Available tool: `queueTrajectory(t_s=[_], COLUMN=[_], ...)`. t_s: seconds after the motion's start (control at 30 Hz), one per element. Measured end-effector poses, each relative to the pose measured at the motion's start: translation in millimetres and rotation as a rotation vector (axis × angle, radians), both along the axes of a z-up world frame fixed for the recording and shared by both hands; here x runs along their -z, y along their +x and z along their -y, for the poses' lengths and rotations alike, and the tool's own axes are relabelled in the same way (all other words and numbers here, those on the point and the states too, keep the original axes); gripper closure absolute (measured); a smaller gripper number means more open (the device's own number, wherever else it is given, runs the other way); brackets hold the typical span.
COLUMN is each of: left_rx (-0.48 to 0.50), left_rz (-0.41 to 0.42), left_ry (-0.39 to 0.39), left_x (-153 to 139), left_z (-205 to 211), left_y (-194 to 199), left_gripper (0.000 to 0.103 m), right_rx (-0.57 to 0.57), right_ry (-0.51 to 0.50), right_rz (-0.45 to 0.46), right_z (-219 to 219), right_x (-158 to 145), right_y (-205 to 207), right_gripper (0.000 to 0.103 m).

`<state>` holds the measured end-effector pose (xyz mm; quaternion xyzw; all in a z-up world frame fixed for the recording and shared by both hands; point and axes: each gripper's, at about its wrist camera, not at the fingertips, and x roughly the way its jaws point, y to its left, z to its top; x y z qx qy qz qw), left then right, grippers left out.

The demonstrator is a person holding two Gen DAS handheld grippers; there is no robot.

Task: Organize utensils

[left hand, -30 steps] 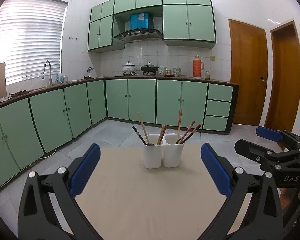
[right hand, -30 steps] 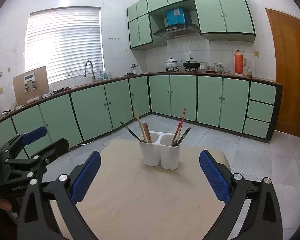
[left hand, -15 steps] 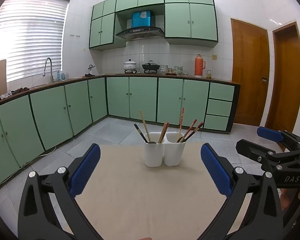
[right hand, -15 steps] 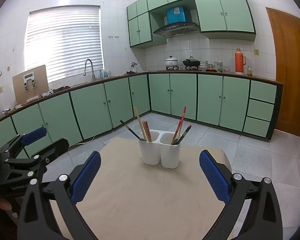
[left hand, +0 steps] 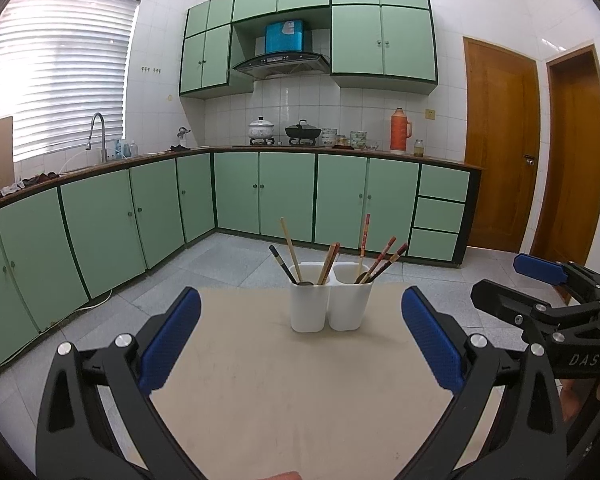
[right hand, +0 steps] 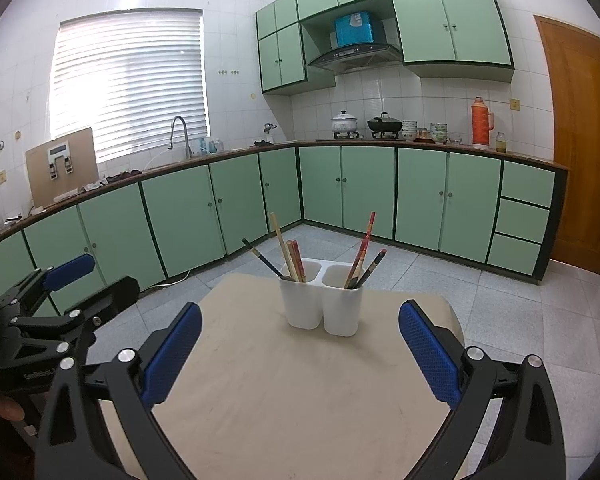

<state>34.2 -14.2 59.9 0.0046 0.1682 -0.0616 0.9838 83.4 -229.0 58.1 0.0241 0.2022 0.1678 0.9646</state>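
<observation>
Barely any change since second ago: left gripper (left hand: 300, 336) and right gripper (right hand: 300, 340) both gaping, empty; chopsticks (left hand: 328, 258) already standing in white holder (left hand: 330, 304).

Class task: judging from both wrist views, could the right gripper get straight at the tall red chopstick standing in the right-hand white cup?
Probably yes. The right gripper has its jaws wide open and empty, and only bare table lies between it and the red chopstick, which rises above its neighbours in the right-hand cup.
</observation>
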Motion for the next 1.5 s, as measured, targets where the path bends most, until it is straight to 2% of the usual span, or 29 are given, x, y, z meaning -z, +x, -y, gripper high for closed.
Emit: queueTrajectory(t_s=[1.5], left_rx=[-0.001], left_rz=[-0.014], left_ry=[-0.005], left_x=[7.6], left_z=[-5.2], left_y=[1.0], left_gripper=[0.006], right_rx=[-0.001], right_ry=[-0.008], right_rz=[-0.017], right_z=[-0.8], right_x=[16.2], right_y=[5.4], right_gripper=[0.006])
